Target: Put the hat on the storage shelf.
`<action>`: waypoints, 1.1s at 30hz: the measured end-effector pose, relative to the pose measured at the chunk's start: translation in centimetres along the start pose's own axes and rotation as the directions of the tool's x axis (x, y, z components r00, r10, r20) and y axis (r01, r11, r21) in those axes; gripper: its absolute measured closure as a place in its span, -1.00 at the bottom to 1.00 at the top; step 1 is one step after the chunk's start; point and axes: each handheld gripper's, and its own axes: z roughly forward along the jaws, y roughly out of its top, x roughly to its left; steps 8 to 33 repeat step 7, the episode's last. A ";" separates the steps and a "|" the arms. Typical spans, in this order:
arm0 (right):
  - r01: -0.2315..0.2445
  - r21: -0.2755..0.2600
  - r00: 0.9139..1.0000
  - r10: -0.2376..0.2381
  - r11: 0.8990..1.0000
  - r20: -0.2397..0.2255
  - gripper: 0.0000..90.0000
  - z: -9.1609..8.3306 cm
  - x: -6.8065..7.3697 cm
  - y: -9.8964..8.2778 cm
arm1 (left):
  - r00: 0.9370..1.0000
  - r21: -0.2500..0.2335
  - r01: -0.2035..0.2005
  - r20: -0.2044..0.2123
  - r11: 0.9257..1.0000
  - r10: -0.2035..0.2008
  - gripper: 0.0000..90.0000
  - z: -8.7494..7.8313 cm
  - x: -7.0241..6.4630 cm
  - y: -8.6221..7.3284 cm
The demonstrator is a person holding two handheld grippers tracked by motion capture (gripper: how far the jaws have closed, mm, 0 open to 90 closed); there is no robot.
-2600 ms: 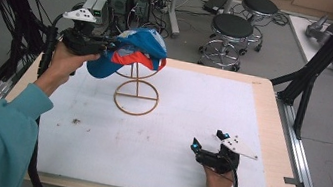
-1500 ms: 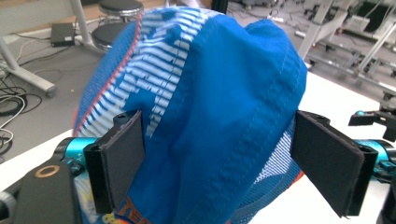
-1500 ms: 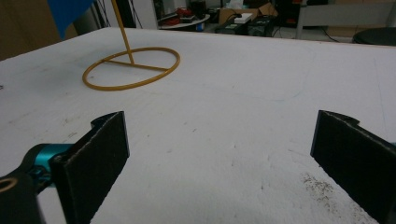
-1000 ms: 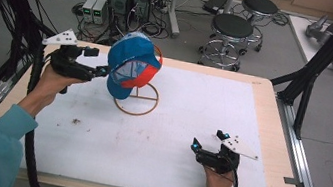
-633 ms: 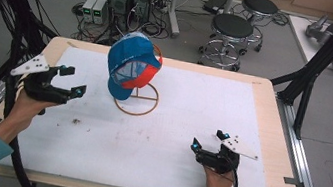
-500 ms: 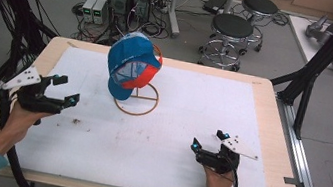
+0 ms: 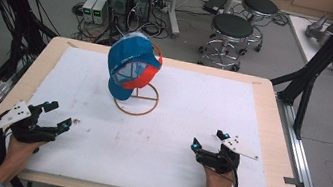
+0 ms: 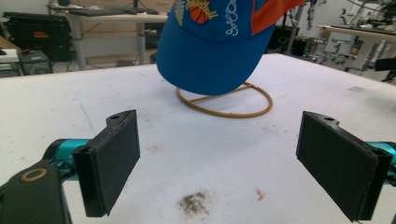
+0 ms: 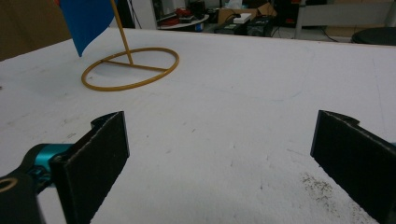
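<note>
1. Hanging on a wire stand (image 7: 136, 100), a blue and orange cap (image 7: 132, 65) is seen toward the far middle of the table (image 7: 265, 96), well apart from both grippers.
2. The stand is formed from thin yellow-tan rod: a flat round ring crossed by a straight bar, with an upright stem rising from that bar, as shown in the right gripper view (image 9: 130, 67).
3. The cap is made of smooth cloth. In the left gripper view, the curved blue brim (image 8: 208, 63) is shown hanging above the ring (image 8: 225, 100), and printed lettering with a basketball motif is visible on the crown above it.
4. The table is covered by a white, matte sheet (image 7: 187, 142) bordered by a pale wooden rim. The sheet is marked with grey smudges and small reddish specks.
5. The left gripper (image 7: 52, 116) is held at the near left corner of the sheet. Its jaws are spread wide and nothing is held between them; the flat, rectangular black pads (image 8: 112, 161) are seen well apart in the left gripper view.
6. The right gripper (image 7: 209, 139) is held at the near right of the sheet. Its jaws are likewise released and empty, with the black pads (image 9: 95, 161) set far apart above bare sheet.
7. A grey three-cornered plate is carried on top of each gripper, and teal metal fittings are visible behind the pads.
</note>
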 end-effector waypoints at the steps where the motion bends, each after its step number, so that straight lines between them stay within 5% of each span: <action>1: 0.000 0.000 1.000 0.000 1.000 0.001 -0.93 0.0 0.0 0.0 | 1.000 -0.009 -0.003 -0.003 1.000 0.003 -0.69 0.0 0.0 0.0; 33: 0.005 -0.004 1.000 -0.005 1.000 0.003 -0.93 0.0 0.0 0.0 | 1.000 -0.026 -0.021 -0.003 0.999 0.021 -0.69 -0.2 -0.2 -0.1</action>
